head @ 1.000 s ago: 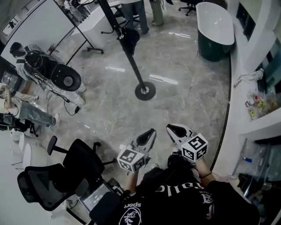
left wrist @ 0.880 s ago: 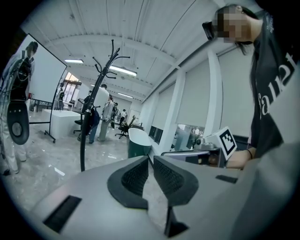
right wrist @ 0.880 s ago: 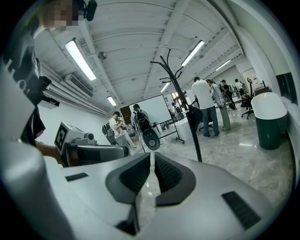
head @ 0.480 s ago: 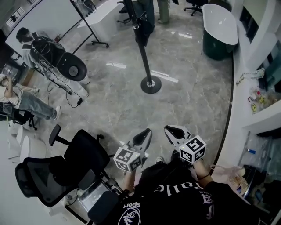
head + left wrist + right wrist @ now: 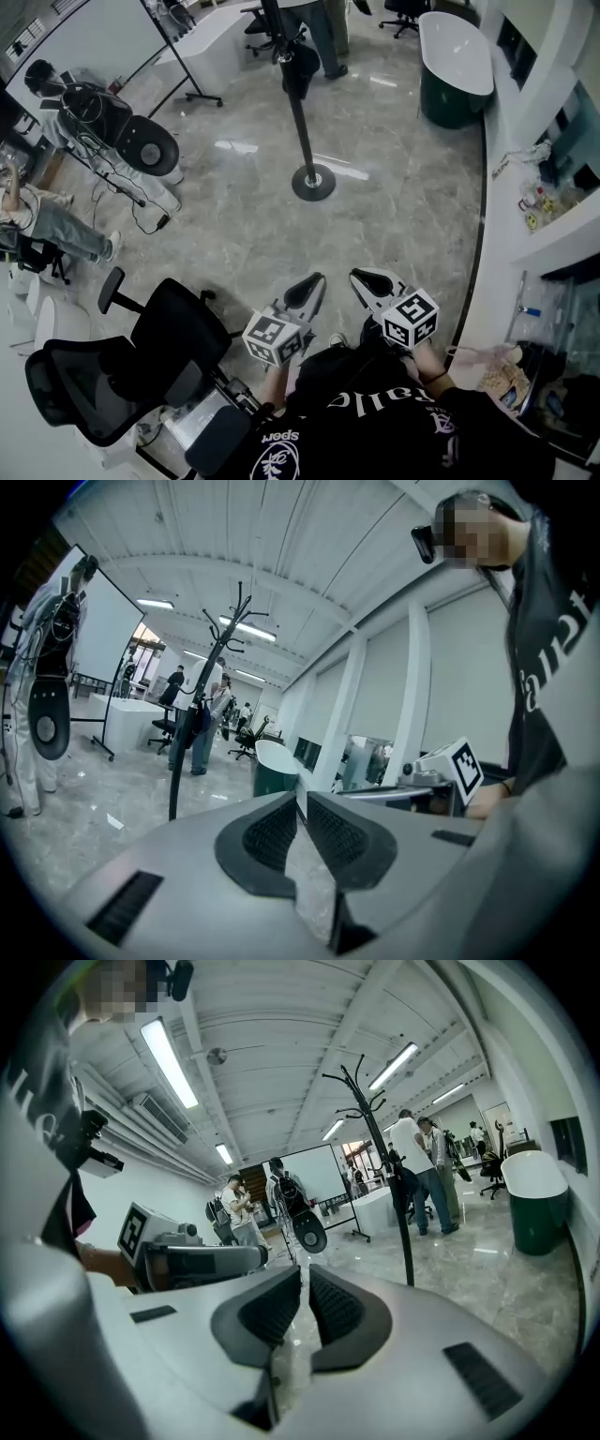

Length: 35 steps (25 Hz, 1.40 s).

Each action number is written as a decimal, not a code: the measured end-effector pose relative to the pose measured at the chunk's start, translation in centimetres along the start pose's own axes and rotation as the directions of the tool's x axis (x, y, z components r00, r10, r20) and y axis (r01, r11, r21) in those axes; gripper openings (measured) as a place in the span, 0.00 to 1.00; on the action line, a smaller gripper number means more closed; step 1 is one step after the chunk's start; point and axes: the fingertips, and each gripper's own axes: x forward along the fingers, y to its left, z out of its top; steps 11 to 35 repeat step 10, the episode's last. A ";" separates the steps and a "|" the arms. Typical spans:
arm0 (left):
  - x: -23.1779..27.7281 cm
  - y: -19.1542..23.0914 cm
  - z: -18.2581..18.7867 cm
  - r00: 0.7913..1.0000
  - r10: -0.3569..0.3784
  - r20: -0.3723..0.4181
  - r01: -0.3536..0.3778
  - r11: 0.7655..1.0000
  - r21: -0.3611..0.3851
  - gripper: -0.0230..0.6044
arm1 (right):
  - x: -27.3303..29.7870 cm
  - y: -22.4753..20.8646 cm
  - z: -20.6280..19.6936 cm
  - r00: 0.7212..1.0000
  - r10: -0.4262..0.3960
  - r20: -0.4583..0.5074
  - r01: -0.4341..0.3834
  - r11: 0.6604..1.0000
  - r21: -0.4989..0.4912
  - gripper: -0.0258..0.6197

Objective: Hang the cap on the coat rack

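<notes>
Jaws pressed together with nothing between, on left gripper (image 5: 300, 803) and right gripper (image 5: 305, 1279) alike. Held side by side, low, near dark-shirted torso (image 5: 375, 422). Farther out on glossy grey marble floor (image 5: 403, 216): tall black metal coat rack (image 5: 302, 122), dark cap (image 5: 300, 73) hanging on its pole, well apart from both.

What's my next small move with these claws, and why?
Probably just lower both claws to rest. The left claw and right claw are shut with nothing between them. A dark item, likely the cap, hangs on the coat rack across the floor, so the hanging looks done. I can't confirm it is the cap.
</notes>
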 end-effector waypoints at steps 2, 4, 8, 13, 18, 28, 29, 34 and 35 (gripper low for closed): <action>-0.1 -0.3 0.1 1.000 -0.002 -0.001 0.002 1.000 0.002 0.07 | -0.2 0.1 0.0 1.000 -0.004 0.001 0.004 1.000 -0.002 0.08; -0.2 -0.4 0.0 1.000 -0.008 0.002 0.008 1.000 0.004 0.07 | -0.2 0.3 0.0 1.000 -0.003 0.002 0.003 1.000 -0.006 0.08; -0.4 -0.6 -0.2 1.000 -0.018 0.009 0.018 1.000 0.009 0.07 | -0.3 0.5 -0.1 1.000 -0.004 0.000 0.004 1.000 -0.010 0.08; -0.4 -0.8 -0.2 1.000 -0.020 0.011 0.020 1.000 0.008 0.07 | -0.6 0.6 -0.1 1.000 -0.006 -0.002 0.006 1.000 -0.009 0.08; -0.4 -0.8 -0.2 1.000 -0.020 0.011 0.020 1.000 0.008 0.07 | -0.6 0.6 -0.1 1.000 -0.006 -0.002 0.006 1.000 -0.009 0.08; -0.4 -0.8 -0.2 1.000 -0.020 0.011 0.020 1.000 0.008 0.07 | -0.6 0.6 -0.1 1.000 -0.006 -0.002 0.006 1.000 -0.009 0.08; -0.4 -0.8 -0.2 1.000 -0.020 0.011 0.020 1.000 0.008 0.07 | -0.6 0.6 -0.1 1.000 -0.006 -0.002 0.006 1.000 -0.009 0.08; -0.4 -0.8 -0.2 1.000 -0.020 0.011 0.020 1.000 0.008 0.07 | -0.6 0.6 -0.1 1.000 -0.006 -0.002 0.006 1.000 -0.009 0.08; -0.4 -0.8 -0.2 1.000 -0.020 0.011 0.020 1.000 0.008 0.07 | -0.6 0.6 -0.1 1.000 -0.006 -0.002 0.006 1.000 -0.009 0.08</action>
